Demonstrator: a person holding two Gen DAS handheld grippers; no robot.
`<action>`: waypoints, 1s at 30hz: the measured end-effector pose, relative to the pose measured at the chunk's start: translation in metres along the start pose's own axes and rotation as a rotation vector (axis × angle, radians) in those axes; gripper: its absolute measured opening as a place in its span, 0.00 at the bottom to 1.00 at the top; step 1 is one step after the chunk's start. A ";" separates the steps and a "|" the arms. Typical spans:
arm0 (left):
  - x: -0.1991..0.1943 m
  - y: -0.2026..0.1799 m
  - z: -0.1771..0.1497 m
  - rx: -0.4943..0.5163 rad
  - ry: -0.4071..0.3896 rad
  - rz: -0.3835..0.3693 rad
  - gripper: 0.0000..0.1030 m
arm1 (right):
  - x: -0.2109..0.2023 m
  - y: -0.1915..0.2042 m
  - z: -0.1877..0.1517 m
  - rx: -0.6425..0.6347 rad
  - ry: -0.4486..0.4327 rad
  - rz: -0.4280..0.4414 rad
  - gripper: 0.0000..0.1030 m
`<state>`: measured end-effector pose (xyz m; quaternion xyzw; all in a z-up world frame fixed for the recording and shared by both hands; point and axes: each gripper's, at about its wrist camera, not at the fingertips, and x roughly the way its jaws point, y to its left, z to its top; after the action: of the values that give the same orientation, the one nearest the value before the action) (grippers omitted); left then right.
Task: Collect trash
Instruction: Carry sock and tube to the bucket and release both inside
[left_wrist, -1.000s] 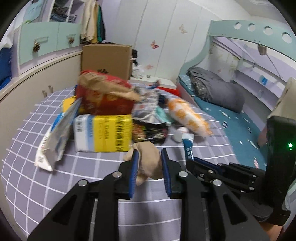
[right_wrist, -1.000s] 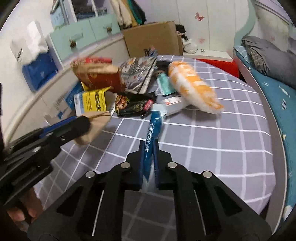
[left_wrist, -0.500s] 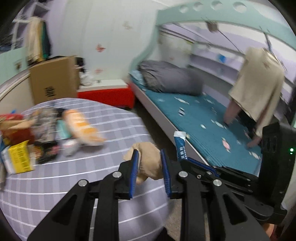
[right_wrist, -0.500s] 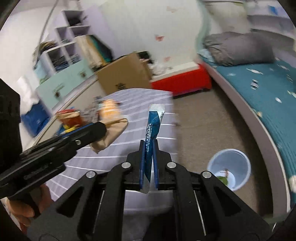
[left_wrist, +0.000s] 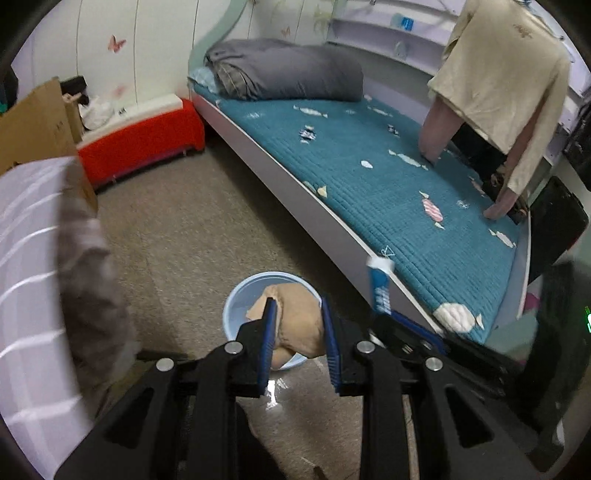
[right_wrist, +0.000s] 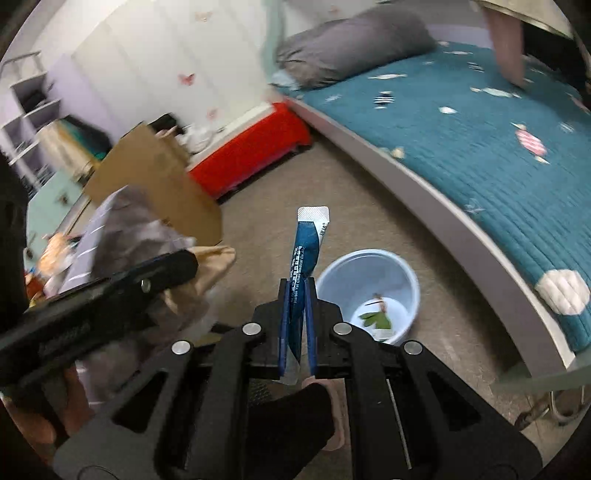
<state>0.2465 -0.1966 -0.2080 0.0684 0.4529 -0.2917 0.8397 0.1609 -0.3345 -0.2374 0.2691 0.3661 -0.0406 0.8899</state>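
Above the blue bin (left_wrist: 236, 314), I'm pinching a tan wad (left_wrist: 297, 325) in the left gripper (left_wrist: 297, 314), its jaws partly spread; the right gripper (right_wrist: 297, 291) is clamping a blue sachet (right_wrist: 306, 251), hiding its lower end.

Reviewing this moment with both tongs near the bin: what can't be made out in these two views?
- Bin contents, left wrist view: hidden behind the tan wad held in the left tongs.
- Blue sachet lettering, right wrist view: too small to read; its lower end sits between the pads of the right tongs.
- Trash left on the checked table, right wrist view: blurred, partly behind the left tongs.
- Person by the bed, left wrist view: cut off by the frame edge.
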 end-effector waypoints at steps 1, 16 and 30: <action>0.011 -0.001 0.006 -0.001 0.006 0.002 0.23 | 0.002 -0.008 0.002 0.011 0.003 -0.008 0.08; 0.092 0.025 0.021 -0.088 0.064 0.033 0.63 | 0.064 -0.056 0.000 0.092 0.077 -0.057 0.08; 0.066 0.021 0.030 -0.008 -0.018 0.272 0.68 | 0.077 -0.031 0.017 0.065 0.051 0.005 0.09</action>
<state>0.3076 -0.2193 -0.2469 0.1232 0.4328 -0.1741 0.8759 0.2194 -0.3603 -0.2934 0.2996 0.3862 -0.0432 0.8713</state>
